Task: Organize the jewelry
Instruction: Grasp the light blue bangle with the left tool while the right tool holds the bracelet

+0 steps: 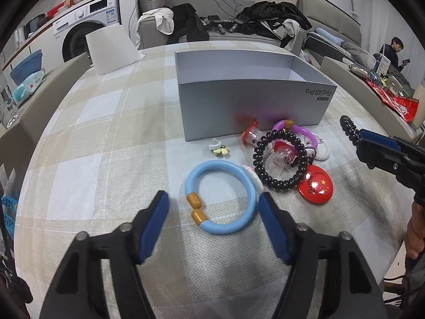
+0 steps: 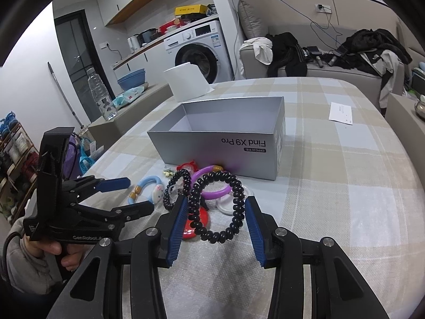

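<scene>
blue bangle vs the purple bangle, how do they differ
The blue bangle lies alone on the cloth, between the left gripper's fingers; the purple bangle sits against the grey box, partly covered by a black coil tie. The blue bangle shows a white charm; none is clear on the purple bangle. Both are smooth rings with amber beading.

Both claws blk w/ blue ribbed pads (image 2: 177,228), silver screws, white "GenRobot" lettering; grey sleeve (image 2: 24,268).
</scene>
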`<state>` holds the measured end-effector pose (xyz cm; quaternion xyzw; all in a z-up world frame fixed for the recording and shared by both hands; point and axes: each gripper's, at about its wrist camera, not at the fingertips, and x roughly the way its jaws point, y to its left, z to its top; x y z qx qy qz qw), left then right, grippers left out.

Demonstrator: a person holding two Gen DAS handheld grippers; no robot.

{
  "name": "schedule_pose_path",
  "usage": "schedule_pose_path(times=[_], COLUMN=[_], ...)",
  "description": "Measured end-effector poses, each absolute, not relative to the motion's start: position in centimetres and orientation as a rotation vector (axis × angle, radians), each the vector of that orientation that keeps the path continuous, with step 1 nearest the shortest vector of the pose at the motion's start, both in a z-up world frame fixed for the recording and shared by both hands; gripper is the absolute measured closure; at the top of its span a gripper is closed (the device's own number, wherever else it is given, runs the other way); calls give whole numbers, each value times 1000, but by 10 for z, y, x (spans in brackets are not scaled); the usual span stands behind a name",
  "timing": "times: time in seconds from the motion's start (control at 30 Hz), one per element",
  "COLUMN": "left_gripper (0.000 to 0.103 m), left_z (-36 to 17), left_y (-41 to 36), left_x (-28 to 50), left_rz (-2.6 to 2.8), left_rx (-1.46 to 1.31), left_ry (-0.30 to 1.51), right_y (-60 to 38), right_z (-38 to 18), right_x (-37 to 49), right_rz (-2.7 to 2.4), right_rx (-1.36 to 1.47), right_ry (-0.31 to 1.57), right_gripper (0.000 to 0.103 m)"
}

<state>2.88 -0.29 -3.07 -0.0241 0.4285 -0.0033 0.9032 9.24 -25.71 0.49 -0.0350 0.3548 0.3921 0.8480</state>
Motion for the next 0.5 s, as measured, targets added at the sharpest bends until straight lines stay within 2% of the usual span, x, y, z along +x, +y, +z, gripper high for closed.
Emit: schedule_pose_path(times=[0.07,0.5], left_gripper=[55,56], left_z=[-30,-23], left_y=[-5,-5], left_x=[27,23], left_rz=[-19,-51], left_rx=[-36,-27], left_ry=[880,837], right_y=[-258,-262], right_z=[5,4], right_x=[92,95], right_rz=[828,827], right_rx=[-72,-60], right_ry=[746,751], right_gripper=[60,60])
